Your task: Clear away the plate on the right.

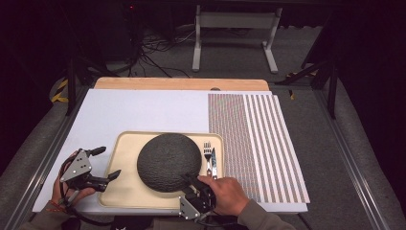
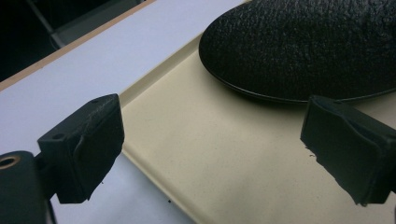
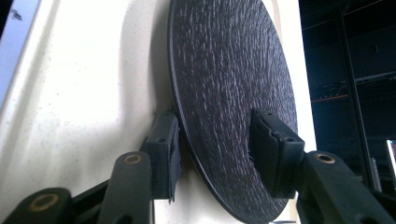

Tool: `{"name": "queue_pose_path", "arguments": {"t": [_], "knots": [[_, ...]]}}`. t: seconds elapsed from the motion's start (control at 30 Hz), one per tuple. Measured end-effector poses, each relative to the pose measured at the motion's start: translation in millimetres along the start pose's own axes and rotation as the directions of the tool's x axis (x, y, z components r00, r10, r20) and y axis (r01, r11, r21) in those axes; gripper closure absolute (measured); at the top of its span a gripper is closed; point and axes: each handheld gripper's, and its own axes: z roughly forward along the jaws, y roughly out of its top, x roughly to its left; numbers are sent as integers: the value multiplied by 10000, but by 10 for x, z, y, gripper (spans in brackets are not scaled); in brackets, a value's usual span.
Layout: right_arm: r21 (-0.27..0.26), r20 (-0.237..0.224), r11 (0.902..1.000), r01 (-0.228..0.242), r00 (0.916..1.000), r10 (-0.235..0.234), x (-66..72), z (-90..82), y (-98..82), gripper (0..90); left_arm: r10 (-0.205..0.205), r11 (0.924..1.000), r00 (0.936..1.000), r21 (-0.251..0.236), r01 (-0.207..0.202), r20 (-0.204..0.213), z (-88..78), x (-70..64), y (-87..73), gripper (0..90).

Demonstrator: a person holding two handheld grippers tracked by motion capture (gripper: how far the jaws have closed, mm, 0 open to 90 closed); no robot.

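Observation:
A round black textured plate [image 1: 168,162] lies on a cream tray [image 1: 122,191] near the table's front edge. A fork [image 1: 207,149] and a knife [image 1: 214,163] lie side by side on the tray's right part. My right gripper [image 1: 191,182] is at the plate's near rim. In the right gripper view the plate [image 3: 224,70] has its rim between the jaws of the right gripper [image 3: 215,149], one under it and one over it, with a gap showing. My left gripper [image 1: 110,162] stands open at the tray's left edge, holding nothing [image 2: 210,144], with the plate [image 2: 303,46] beyond it.
The tray rests on a white board [image 1: 143,110]. A striped mat [image 1: 253,143] covers the board's right part, and a wooden strip [image 1: 182,84] runs along the back. A white stand [image 1: 234,28] and cables are on the floor beyond.

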Motion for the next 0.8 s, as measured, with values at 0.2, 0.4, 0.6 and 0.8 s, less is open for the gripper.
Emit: {"name": "queue_pose_path", "arguments": {"t": [0.2,0.4,0.6,0.8], "knots": [[-30,99,9997,-261,9996,261,-25,-54,-44,505,-14,10000,10000,-13,14,20,-3,-3,-1,71],[40,184,9979,-651,9977,650,-50,-132,-129,484,22,10000,10000,6,-22,18,-1,-3,1,71],[87,311,9960,-891,9956,888,-87,-198,-208,471,-29,10000,10000,32,29,17,4,-7,3,71],[224,284,9950,-976,9949,970,-115,-226,-262,447,11,10000,10000,41,-11,-18,3,-14,6,72]]}}
